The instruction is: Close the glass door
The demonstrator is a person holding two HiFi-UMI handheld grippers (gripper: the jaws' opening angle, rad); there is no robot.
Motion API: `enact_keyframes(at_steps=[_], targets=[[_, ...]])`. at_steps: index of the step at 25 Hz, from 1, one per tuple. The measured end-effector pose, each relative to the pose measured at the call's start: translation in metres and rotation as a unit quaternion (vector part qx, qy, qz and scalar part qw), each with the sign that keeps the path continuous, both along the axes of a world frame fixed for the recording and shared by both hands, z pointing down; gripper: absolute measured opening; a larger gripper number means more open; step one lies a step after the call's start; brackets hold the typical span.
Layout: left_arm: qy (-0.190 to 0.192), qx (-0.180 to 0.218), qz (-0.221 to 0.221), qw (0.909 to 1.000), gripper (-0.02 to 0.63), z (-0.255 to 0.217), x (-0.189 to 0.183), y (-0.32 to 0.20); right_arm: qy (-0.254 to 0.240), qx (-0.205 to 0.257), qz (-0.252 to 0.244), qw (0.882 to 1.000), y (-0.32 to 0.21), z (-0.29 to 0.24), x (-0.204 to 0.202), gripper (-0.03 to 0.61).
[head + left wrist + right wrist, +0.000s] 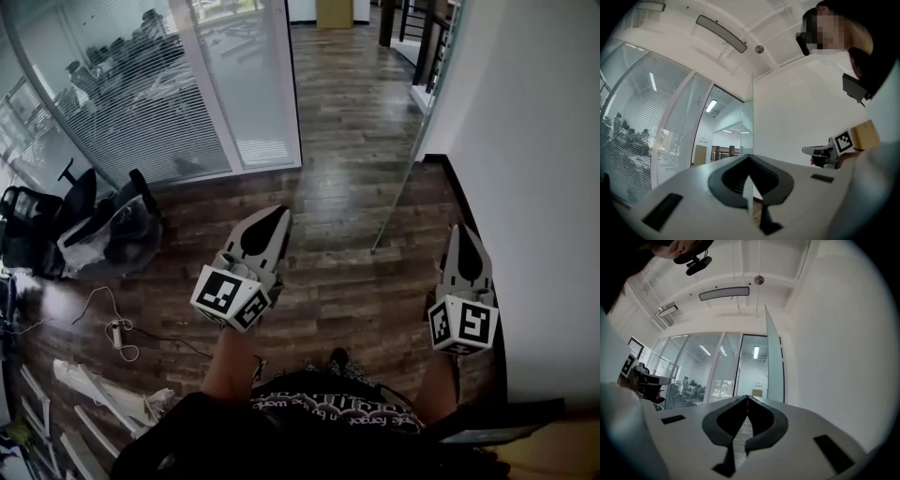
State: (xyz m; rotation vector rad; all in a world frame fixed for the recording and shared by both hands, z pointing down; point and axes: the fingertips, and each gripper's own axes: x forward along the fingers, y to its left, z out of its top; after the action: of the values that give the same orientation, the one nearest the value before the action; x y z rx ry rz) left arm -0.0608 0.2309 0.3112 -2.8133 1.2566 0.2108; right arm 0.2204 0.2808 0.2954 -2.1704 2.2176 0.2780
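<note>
Both tongs are closed with nothing in them. The left gripper (277, 216) has its jaws drawn together to a point, and so does the right gripper (462, 230); in each gripper's own view only floor and room show past the tips. The person holds them out in front at about the same height, well apart, both pointing down the corridor.

Ahead of them, touched by neither, the glass door (405, 173) stands open. From here it shows nearly edge-on, its lower corner on the wooden floor (347, 141) ahead of the gap between the two grippers, the pane angling off toward the white wall (534, 187) on the right. To the left runs a glass partition (141, 103) with blinds. Office chairs (37, 220) stand by it, and a power strip (116, 331) with its cable lies on the boards.
</note>
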Motion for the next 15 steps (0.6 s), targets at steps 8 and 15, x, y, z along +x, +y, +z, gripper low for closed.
enact_keyframes(at_steps=[8, 15], targets=[[0.001, 0.005, -0.017, 0.9999, 0.002, -0.006, 0.039, -0.050, 0.009, 0.001, -0.014, 1.000, -0.058, -0.003, 0.034, 0.005], [-0.003, -0.003, -0.022, 0.9998, 0.002, 0.002, 0.057, -0.082, 0.010, -0.010, -0.021, 1.000, -0.094, 0.008, 0.053, 0.005]])
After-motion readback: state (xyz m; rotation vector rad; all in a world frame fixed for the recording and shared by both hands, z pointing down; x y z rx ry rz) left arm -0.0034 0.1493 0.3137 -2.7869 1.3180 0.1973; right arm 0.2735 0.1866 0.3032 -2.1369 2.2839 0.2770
